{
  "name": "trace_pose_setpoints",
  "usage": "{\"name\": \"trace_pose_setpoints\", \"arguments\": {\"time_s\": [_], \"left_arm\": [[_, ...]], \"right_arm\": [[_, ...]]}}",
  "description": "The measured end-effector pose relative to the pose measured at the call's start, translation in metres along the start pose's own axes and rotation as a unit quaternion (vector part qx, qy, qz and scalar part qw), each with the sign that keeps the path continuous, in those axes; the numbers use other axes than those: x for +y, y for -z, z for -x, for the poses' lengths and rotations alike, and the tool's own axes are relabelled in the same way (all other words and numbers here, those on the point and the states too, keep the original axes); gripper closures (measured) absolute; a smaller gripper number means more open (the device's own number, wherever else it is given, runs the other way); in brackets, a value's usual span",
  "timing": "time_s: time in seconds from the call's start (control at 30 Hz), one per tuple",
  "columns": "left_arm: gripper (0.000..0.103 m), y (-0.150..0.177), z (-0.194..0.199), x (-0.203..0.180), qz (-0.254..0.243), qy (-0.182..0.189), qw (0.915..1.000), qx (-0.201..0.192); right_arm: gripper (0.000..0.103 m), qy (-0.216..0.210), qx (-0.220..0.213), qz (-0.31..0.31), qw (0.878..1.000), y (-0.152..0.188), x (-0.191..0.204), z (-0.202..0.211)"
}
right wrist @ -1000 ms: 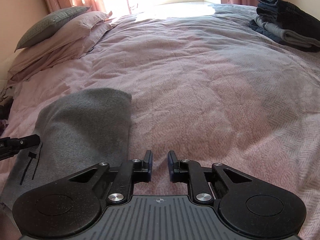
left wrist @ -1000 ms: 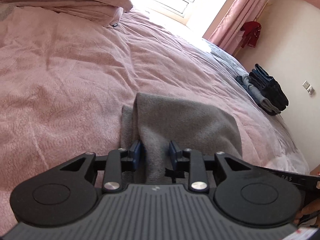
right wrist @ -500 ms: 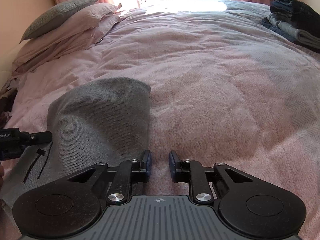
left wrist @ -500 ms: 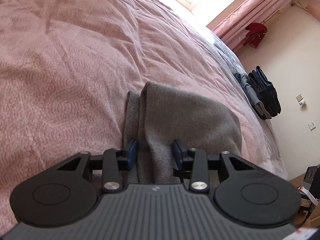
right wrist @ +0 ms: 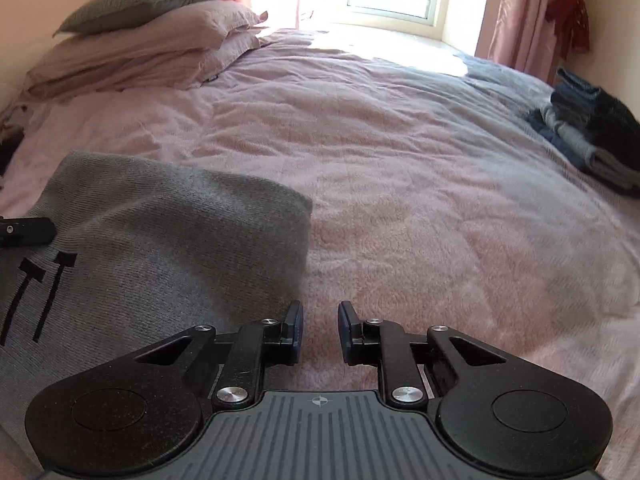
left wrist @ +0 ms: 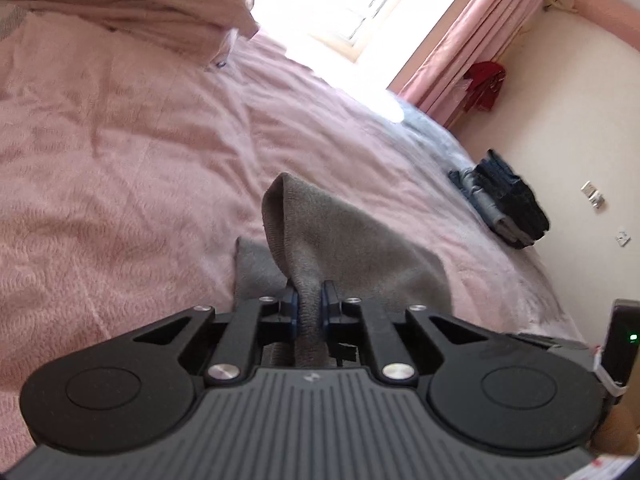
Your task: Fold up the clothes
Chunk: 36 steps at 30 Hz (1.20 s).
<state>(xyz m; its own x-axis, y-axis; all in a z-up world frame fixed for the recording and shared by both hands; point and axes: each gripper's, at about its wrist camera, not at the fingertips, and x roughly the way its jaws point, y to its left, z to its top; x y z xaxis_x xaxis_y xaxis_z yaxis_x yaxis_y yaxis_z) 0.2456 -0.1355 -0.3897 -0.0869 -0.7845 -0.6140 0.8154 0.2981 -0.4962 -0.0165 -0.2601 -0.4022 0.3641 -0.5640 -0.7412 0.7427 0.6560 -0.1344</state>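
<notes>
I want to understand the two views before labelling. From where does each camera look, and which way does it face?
Left wrist: sits behind the left claw, facing down the pink quilted bed toward the window; its jaws are closing on the grey knitted garment.
Right wrist: behind the right claw, open above the bed, facing the pillows.
Shared: garment, bed, folded dark clothes stack.

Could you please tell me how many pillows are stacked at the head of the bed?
3: a grey pillow on top, a pink pillow under it, and another pink pillow at the bottom. More may be hidden beneath.
</notes>
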Motion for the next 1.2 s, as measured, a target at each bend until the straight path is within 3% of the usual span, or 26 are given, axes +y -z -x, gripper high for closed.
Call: {"name": "trace_pose_setpoints", "arguments": {"time_s": [0.03,0.1,0.17,0.33,0.4,0.47,0.53,0.6,0.67,0.77,0.97,1.13,1.2], "left_arm": [[0.094,0.006,-0.012,0.006,0.004,-0.015,0.9997,0.017],[0.089,0.015,-0.022,0.015,0.004,-0.021,0.9997,0.010],[0.088,0.012,-0.016,0.014,0.001,-0.021,0.9998,0.005],[0.086,-0.010,0.014,-0.002,-0.071,-0.092,0.9924,-0.040],[0.086,-0.021,0.017,-0.013,-0.090,-0.082,0.9911,-0.054],[0.086,-0.028,0.007,-0.030,-0.122,-0.069,0.9889,-0.050],[0.086,-0.027,-0.017,-0.053,-0.175,-0.072,0.9813,-0.036],[0.084,-0.023,-0.048,-0.059,-0.204,-0.106,0.9732,-0.012],[0.084,-0.017,-0.075,-0.047,-0.198,-0.139,0.9703,0.004],[0.084,-0.020,-0.078,-0.024,-0.145,-0.118,0.9823,0.007],[0.084,-0.021,-0.074,-0.025,-0.146,-0.122,0.9817,0.006],[0.085,-0.023,-0.047,-0.030,-0.138,-0.129,0.9820,-0.007],[0.086,-0.019,-0.022,-0.031,-0.129,-0.113,0.9849,-0.024]], "right_arm": [[0.087,0.006,0.007,0.017,1.000,0.003,0.005,-0.009],[0.087,0.004,-0.001,0.024,1.000,0.009,0.004,-0.010],[0.087,-0.012,-0.015,-0.009,1.000,0.010,-0.013,-0.003],[0.087,-0.071,-0.098,-0.082,0.989,-0.006,-0.042,0.018],[0.087,-0.097,-0.114,-0.091,0.984,-0.014,-0.041,0.015],[0.087,-0.120,-0.126,-0.085,0.981,-0.023,-0.034,0.008],[0.087,-0.133,-0.117,-0.072,0.982,-0.030,-0.026,-0.006],[0.087,-0.101,-0.109,-0.042,0.988,-0.032,-0.015,-0.023],[0.087,-0.096,-0.092,-0.036,0.990,-0.030,-0.013,-0.037],[0.086,-0.098,-0.078,-0.030,0.992,-0.034,-0.013,-0.040],[0.086,-0.093,-0.073,-0.020,0.993,-0.031,-0.012,-0.042],[0.086,-0.094,-0.073,-0.028,0.993,-0.034,-0.018,-0.014],[0.086,-0.130,-0.096,-0.056,0.985,-0.025,-0.025,0.015]]}}
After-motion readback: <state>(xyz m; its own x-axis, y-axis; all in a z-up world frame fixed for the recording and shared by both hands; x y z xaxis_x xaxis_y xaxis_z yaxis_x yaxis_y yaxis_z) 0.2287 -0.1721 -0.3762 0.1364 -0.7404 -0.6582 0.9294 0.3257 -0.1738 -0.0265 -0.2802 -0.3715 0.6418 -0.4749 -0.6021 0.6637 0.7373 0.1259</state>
